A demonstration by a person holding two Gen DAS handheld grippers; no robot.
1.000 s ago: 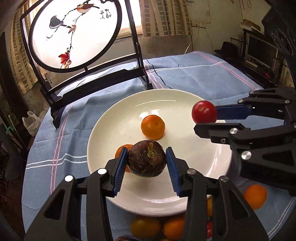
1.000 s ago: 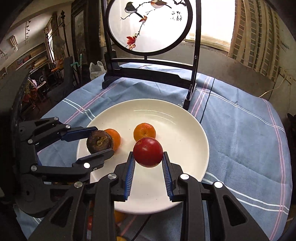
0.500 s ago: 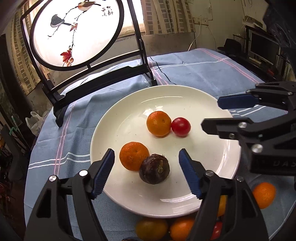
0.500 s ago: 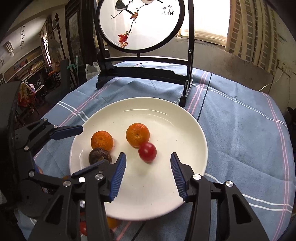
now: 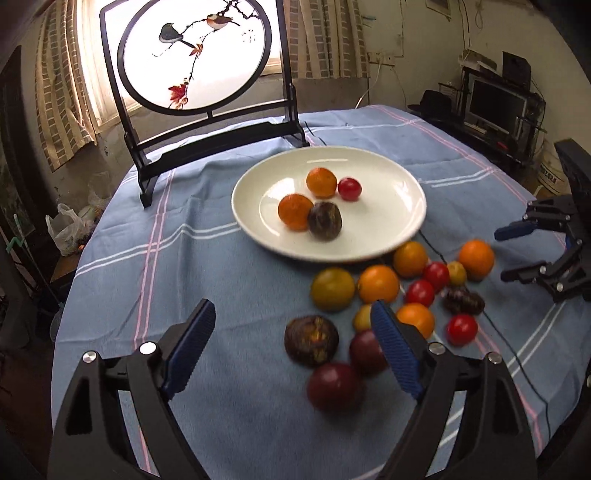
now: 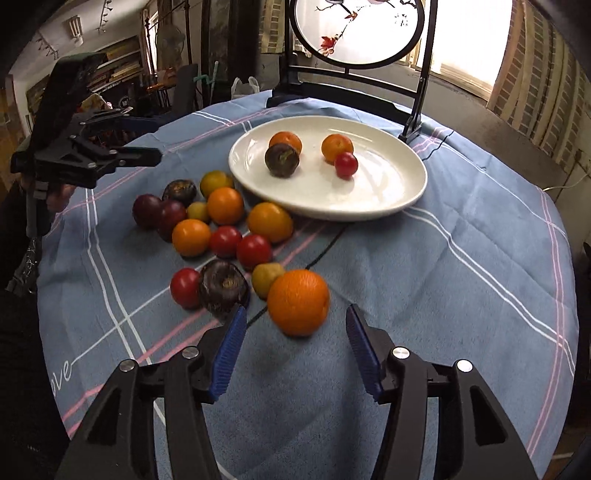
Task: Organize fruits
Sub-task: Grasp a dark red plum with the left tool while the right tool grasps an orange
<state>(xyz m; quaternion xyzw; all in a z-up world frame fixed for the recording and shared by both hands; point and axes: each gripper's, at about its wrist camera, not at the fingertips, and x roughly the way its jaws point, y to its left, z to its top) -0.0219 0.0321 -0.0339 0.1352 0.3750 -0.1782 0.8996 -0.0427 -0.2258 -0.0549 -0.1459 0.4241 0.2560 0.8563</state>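
Note:
A white plate (image 5: 399,192) (image 6: 388,192) on the blue cloth holds two oranges (image 5: 321,181) (image 6: 336,147), a dark purple fruit (image 5: 325,221) (image 6: 282,160) and a small red tomato (image 5: 349,188) (image 6: 346,164). Several loose oranges, tomatoes and dark fruits lie in a pile (image 5: 376,284) (image 6: 225,221) in front of the plate. My left gripper (image 5: 295,347) is open and empty, low over the pile's near edge by a dark fruit (image 5: 311,340). My right gripper (image 6: 295,350) is open and empty just behind a large orange (image 6: 298,306).
A black-framed round screen with painted birds (image 5: 195,55) (image 6: 358,33) stands behind the plate. A thin black cable (image 6: 325,247) runs across the cloth among the fruit. The round table's edge drops off on all sides; room clutter lies beyond.
Both grippers let go of their fruit, the dark fruit and the red tomato, onto the plate, opened, and drew back from the plate to the loose pile.

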